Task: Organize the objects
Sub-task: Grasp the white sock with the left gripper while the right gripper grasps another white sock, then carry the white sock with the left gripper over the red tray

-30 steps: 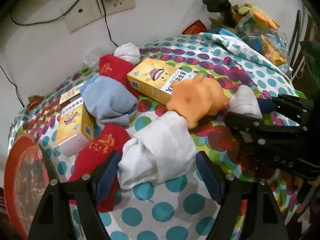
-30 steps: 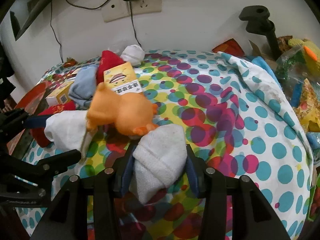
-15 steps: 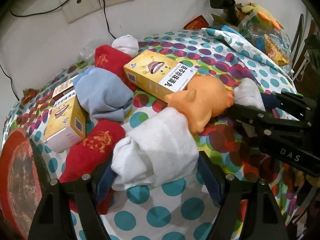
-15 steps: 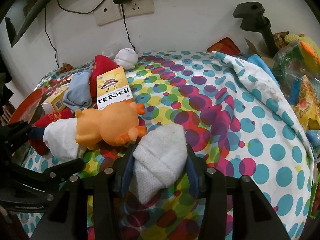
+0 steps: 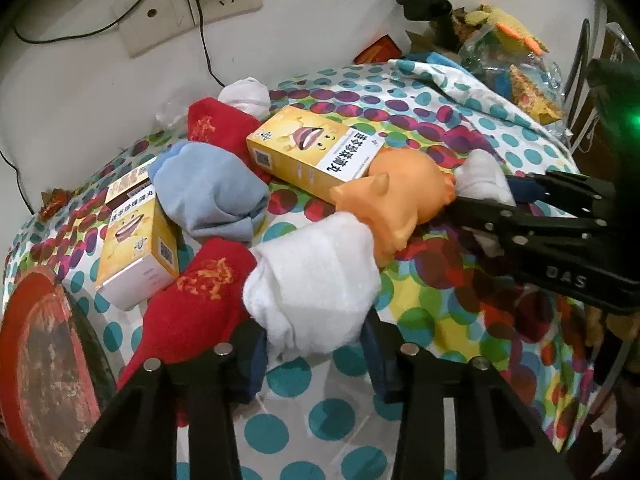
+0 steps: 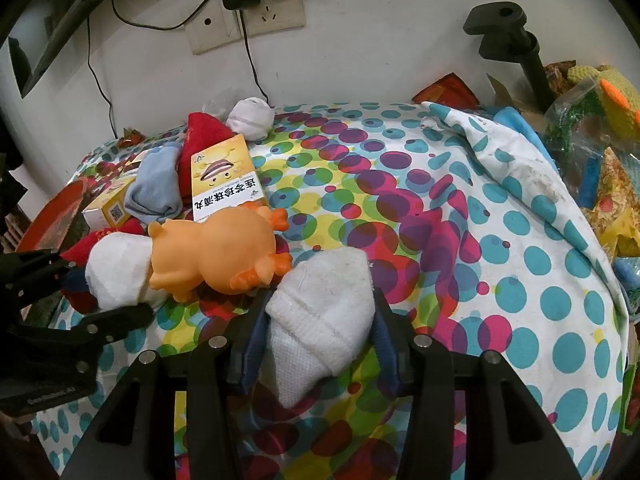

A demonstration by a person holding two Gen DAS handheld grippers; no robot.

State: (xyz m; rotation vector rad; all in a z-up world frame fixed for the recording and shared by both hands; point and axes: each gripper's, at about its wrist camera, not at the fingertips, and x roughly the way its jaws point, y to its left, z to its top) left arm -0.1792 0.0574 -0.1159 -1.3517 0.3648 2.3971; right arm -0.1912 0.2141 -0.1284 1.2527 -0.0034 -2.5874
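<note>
My left gripper point(image 5: 316, 344) is shut on a rolled white sock point(image 5: 316, 280), held over the dotted cloth. My right gripper point(image 6: 320, 328) is shut on a second white sock point(image 6: 320, 308); it also shows in the left wrist view point(image 5: 480, 180). An orange rubber toy point(image 6: 216, 252) lies between the two socks, touching both. Behind it lie a yellow box point(image 5: 316, 148), a blue sock point(image 5: 212, 196), two red socks point(image 5: 196, 296) point(image 5: 216, 128), a second yellow box point(image 5: 136, 248) and a white sock ball point(image 6: 250, 118).
A red round tray point(image 5: 36, 360) sits at the table's left edge. A wall with sockets and cables point(image 6: 244, 20) stands behind. A black clamp stand point(image 6: 508, 36) and bags of toys point(image 6: 592, 136) crowd the right. A folded cloth ridge point(image 6: 500, 148) runs along the right.
Both grippers have pulled back a little with their socks. The left gripper's jaws have closed tighter on its white sock. The orange toy has rolled over beside the yellow box.
</note>
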